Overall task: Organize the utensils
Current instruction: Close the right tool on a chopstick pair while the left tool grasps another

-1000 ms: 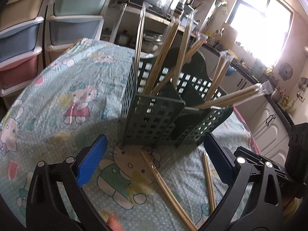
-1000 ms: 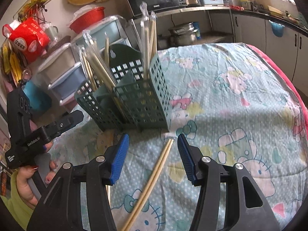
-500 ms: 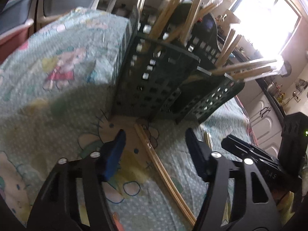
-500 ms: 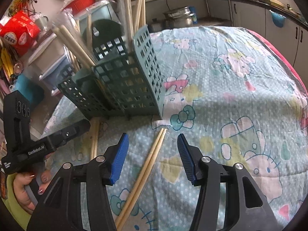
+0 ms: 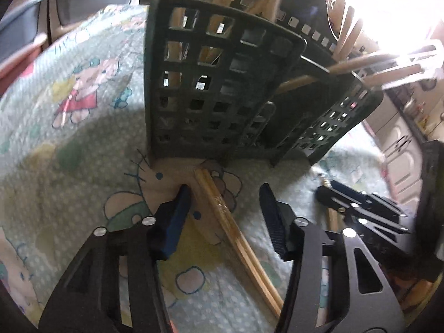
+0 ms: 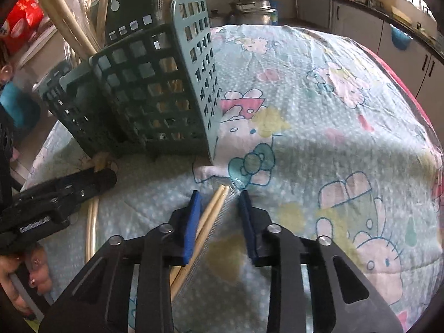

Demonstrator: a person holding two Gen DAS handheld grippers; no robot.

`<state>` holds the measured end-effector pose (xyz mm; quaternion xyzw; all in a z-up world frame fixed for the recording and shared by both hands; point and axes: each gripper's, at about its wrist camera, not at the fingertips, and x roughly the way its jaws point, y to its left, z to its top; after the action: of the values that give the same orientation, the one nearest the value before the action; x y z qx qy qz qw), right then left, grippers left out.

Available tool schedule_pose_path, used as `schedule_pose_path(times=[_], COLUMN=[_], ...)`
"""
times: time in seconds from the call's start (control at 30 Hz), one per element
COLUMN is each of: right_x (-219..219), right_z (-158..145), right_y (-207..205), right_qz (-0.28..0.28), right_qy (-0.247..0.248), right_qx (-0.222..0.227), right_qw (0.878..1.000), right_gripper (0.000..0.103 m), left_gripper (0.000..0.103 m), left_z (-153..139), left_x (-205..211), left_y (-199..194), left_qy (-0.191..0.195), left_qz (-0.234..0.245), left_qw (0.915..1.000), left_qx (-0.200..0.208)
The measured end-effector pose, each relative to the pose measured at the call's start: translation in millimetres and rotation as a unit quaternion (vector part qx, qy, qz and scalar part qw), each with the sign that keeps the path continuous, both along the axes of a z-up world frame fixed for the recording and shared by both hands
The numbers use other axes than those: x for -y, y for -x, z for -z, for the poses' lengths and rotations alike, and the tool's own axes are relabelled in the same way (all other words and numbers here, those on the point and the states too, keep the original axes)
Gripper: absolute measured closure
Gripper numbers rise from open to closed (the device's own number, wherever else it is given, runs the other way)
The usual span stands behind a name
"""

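A green slotted utensil caddy point(image 5: 222, 88) stands on the table and holds several wrapped chopstick pairs; it also shows in the right wrist view point(image 6: 149, 91). My left gripper point(image 5: 224, 194) is open low over the cloth, its jaws on either side of a wrapped chopstick pair point(image 5: 236, 236) lying in front of the caddy. My right gripper point(image 6: 219, 199) is open around the tip of another wrapped pair point(image 6: 205, 222) on the cloth. The left gripper also shows in the right wrist view point(image 6: 63, 194), lying over a third pair point(image 6: 91, 222).
The table wears a Hello Kitty cloth point(image 6: 319, 111). Plastic drawer units point(image 5: 41, 14) stand behind it on the left. Kitchen counter and cabinets point(image 6: 388, 27) run along the far side. The right gripper shows in the left wrist view point(image 5: 360, 208).
Both grippers have moved down and forward toward the caddy. Each now has its jaws around a chopstick pair on the cloth, and the jaws have narrowed.
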<state>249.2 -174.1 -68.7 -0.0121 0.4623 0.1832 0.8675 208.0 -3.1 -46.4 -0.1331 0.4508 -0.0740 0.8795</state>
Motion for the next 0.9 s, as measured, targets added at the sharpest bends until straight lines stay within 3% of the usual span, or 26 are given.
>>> schedule_pose_path(times=[0.1,0.37,0.57,0.9], right_x=[7,36,58,54], right_z=[1,-3,-13,-58], right_y=[3,7,9,35], right_qz=[0.007,0.035,0.048,0.008], right_qy=[-0.011,-0.068,-0.134,-0.169], right_qx=[-0.003,-0.018,-0.016,0.052], right_qw=[1.000,0.997,0.990,0.984], right_gripper=[0.082,0.096,0.097,0.097], left_gripper=[0.082,0.090,0.095,0.099], left_z=[1,2,1,-51], left_x=[-1,-13,-43,-53], left_y=[-1,-1,10,41], left_qy=[-0.018,0.001,0.085,0.100], left_qz=[-0.009,-0.013,-0.018,-0.003], left_qw=[0.9998,0.9999,0.9962,0.9921], left_qx=[0.001,0.000,-0.003,0.076])
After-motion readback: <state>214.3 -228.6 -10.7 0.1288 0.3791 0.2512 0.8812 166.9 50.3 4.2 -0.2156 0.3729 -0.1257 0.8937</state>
